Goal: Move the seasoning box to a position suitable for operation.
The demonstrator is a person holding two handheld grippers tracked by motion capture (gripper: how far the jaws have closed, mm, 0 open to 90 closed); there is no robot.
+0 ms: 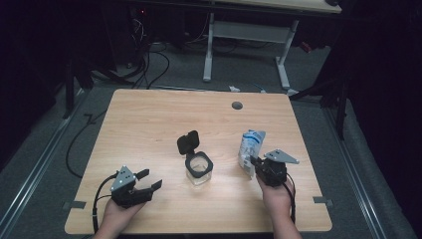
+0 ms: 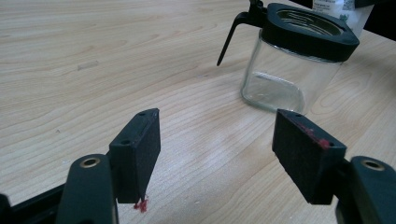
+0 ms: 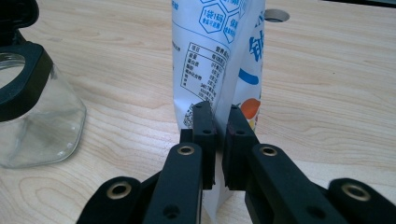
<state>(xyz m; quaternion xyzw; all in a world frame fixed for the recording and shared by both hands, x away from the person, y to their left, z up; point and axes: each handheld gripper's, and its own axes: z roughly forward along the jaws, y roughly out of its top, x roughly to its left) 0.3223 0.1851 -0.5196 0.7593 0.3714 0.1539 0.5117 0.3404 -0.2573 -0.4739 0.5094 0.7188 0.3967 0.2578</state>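
The pouch (image 3: 219,60), white with blue print and a nutrition table on its side, is pinched along its edge seam between the two pads of the right gripper (image 3: 219,140), whose jaws are clenched on it with only the thin film between them. From that grip the pouch rises upright. In the high view the right gripper (image 1: 259,163) sits at the pouch's (image 1: 250,148) near lower corner, with the person's right hand (image 1: 276,194) behind it.

Taking the glass jar (image 1: 199,172) as the landmark: the pouch stands to the right of the jar, near it but apart, on the wooden table (image 1: 149,119). The jar is clear, squarish, with a black collar and a black lid (image 1: 188,142) hinged open and tipped up on its far side. The left gripper (image 1: 149,180) lies to the left of the jar and nearer the person, its jaws spread wide with nothing between them; in the left gripper view its pads (image 2: 140,149) frame bare tabletop, with the jar (image 2: 285,70) beyond them to the right. A round grommet hole (image 1: 237,105) lies in the table beyond the jar, towards the far edge
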